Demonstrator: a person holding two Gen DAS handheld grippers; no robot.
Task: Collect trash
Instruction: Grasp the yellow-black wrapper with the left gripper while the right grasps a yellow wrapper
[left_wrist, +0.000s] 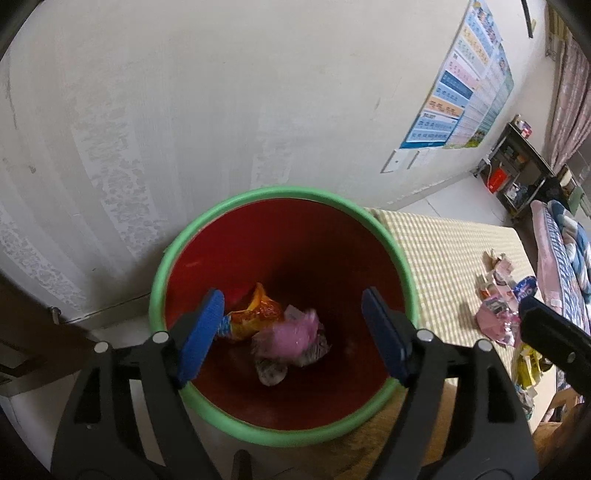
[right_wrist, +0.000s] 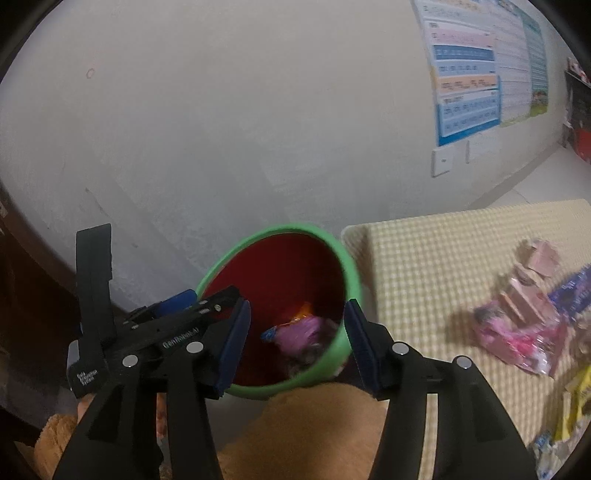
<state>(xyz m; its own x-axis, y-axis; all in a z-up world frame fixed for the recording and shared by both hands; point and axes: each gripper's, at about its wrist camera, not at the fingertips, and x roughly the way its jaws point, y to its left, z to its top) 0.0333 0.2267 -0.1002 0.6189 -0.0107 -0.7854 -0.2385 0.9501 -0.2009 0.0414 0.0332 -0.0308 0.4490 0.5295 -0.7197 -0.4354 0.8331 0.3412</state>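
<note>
A red bin with a green rim (left_wrist: 284, 192) stands against the wall, and both grippers hover over its mouth. At its bottom lie an orange wrapper (left_wrist: 255, 314) and a blurred pink wrapper (left_wrist: 291, 334). My left gripper (left_wrist: 291, 295) is open above them with nothing between its blue pads. My right gripper (right_wrist: 297, 304) is also open over the bin rim (right_wrist: 280, 230), with the pink wrapper (right_wrist: 299, 332) below it, apart from the pads. More trash (right_wrist: 517, 332) lies in a pile on the checked mat (right_wrist: 424, 258): pink packets, a blue packet (right_wrist: 572, 291), yellow wrappers (right_wrist: 576, 398).
The pale wall is right behind the bin, with a poster (left_wrist: 461, 85) on it. Dark wooden furniture (left_wrist: 33, 332) stands at the left. A brown fuzzy surface (right_wrist: 314, 424) lies under the right gripper. A shelf (left_wrist: 517, 162) and bedding (left_wrist: 569, 251) are far right.
</note>
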